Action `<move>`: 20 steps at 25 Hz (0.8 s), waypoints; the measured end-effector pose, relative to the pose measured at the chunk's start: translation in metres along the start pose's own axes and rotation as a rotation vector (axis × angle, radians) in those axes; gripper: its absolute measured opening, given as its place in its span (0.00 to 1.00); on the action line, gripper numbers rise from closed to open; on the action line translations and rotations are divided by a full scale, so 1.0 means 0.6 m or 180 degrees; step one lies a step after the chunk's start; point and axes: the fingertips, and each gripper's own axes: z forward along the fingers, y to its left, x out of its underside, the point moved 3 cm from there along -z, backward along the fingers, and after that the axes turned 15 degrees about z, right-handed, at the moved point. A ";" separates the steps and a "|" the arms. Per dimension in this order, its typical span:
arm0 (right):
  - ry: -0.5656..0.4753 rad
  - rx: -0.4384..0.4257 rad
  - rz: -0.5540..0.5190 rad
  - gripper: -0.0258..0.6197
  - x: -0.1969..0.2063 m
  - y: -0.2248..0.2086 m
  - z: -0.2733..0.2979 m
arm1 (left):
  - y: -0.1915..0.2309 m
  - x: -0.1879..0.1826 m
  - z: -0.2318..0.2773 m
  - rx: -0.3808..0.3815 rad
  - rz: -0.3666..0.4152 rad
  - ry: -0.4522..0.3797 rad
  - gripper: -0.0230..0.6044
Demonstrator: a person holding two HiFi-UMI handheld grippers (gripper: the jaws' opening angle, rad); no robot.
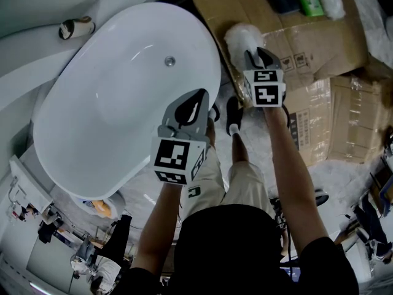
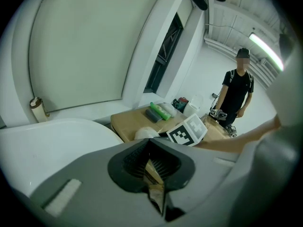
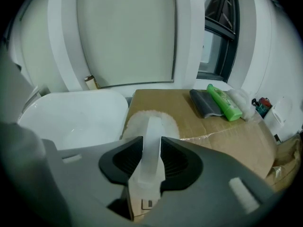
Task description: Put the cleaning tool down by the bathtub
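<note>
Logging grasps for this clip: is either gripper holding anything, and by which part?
The right gripper is shut on the cleaning tool, clamping its pale handle just behind the fluffy white head. The left gripper is shut with nothing between its jaws.

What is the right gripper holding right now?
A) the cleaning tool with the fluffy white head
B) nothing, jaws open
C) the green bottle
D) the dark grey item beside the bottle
A: in the right gripper view, the right gripper has its jaws shut on the pale handle of the cleaning tool, whose fluffy head sits at the edge of the cardboard beside the bathtub.
</note>
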 end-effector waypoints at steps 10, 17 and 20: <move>-0.0058 0.0001 -0.0144 0.20 -0.008 -0.002 -0.026 | -0.016 -0.009 -0.014 -0.0043 0.0013 -0.0054 0.04; -0.0145 -0.0044 -0.0165 0.19 -0.016 0.001 -0.063 | -0.040 -0.017 -0.036 -0.0099 0.0031 -0.0117 0.04; -0.0183 -0.0064 -0.0211 0.19 -0.015 0.001 -0.083 | -0.055 -0.016 -0.049 -0.0139 0.0030 -0.0143 0.04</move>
